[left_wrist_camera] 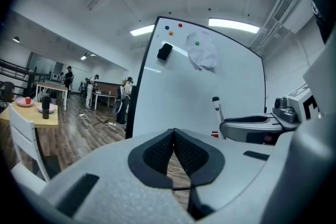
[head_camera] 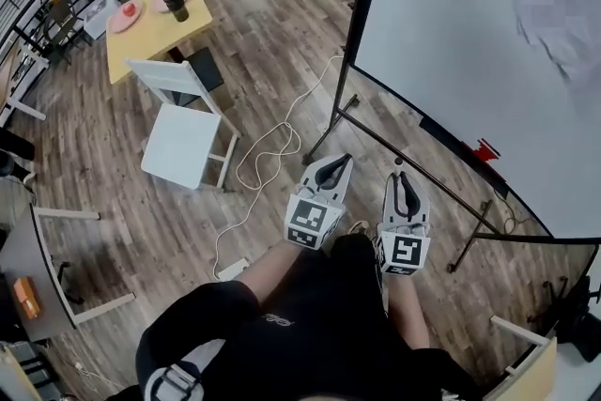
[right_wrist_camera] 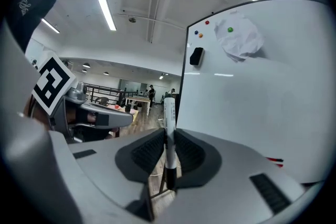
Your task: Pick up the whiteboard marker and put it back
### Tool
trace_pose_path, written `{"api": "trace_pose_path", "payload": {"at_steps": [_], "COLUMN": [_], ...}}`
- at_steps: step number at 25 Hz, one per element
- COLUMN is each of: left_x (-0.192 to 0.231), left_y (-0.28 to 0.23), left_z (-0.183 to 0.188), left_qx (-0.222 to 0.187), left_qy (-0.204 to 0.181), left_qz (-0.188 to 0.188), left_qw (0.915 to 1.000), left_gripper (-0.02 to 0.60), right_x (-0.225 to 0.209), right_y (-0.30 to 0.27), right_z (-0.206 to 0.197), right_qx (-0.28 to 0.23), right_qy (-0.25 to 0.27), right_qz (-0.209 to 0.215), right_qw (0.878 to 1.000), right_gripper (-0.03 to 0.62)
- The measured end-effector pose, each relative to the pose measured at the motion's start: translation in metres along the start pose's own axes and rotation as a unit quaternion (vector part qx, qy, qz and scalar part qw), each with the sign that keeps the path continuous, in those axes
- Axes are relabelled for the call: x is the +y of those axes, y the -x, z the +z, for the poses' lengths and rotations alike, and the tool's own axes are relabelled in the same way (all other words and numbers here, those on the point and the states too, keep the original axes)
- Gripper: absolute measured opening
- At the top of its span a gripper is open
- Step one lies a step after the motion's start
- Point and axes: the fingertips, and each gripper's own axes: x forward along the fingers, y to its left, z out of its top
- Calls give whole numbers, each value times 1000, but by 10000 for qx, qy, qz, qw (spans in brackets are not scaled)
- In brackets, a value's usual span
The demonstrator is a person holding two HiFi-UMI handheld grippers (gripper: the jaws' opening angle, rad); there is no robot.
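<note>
Right gripper [right_wrist_camera: 168, 135] fingers pinch the upright whiteboard marker [right_wrist_camera: 169, 113] between them; left gripper [left_wrist_camera: 174, 132] fingers are pressed together.

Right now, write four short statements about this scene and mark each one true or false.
1. The right gripper grips the whiteboard marker upright between its jaws. True.
2. The left gripper holds the eraser. False: its jaws are together on nothing, and the eraser is up on the whiteboard.
3. A white chair stands next to the yellow table. True.
4. The whiteboard lies flat on the floor. False: it stands upright on its frame.
</note>
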Motion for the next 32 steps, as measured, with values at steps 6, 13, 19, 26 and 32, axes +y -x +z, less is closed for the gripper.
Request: {"api": "trace_pose_path", "payload": {"at_steps": [6, 13, 19, 26, 32], "left_x": [-23, -75, -109, -116, -87], "left_y": [-57, -160, -238, -277, -279], "left_z": [-7, -20, -34, -48, -71], "left_qx": [176, 453, 760, 983, 1204], "left_qy": [-46, -161, -244, -238, -54], "left_qz": [-307, -683, -768, -456, -60], "left_qw": [9994, 9965, 9938, 9938, 9927], "left_gripper": [8, 7, 8, 7, 8], "right_x": [-54, -153, -222, -255, -245], "right_y": [-11, -28, -37, -65, -99], "right_z": [-19, -56, -83, -105, -141], "right_qx": [178, 530, 917, 1268, 2250], "right_qy": [-40, -96, 58, 537, 1343], "right_qz": [-245, -311, -111, 425, 1184], "right_qw": [9995, 9981, 9957, 9896, 9578], "right_gripper": [54, 54, 55, 55, 55]}}
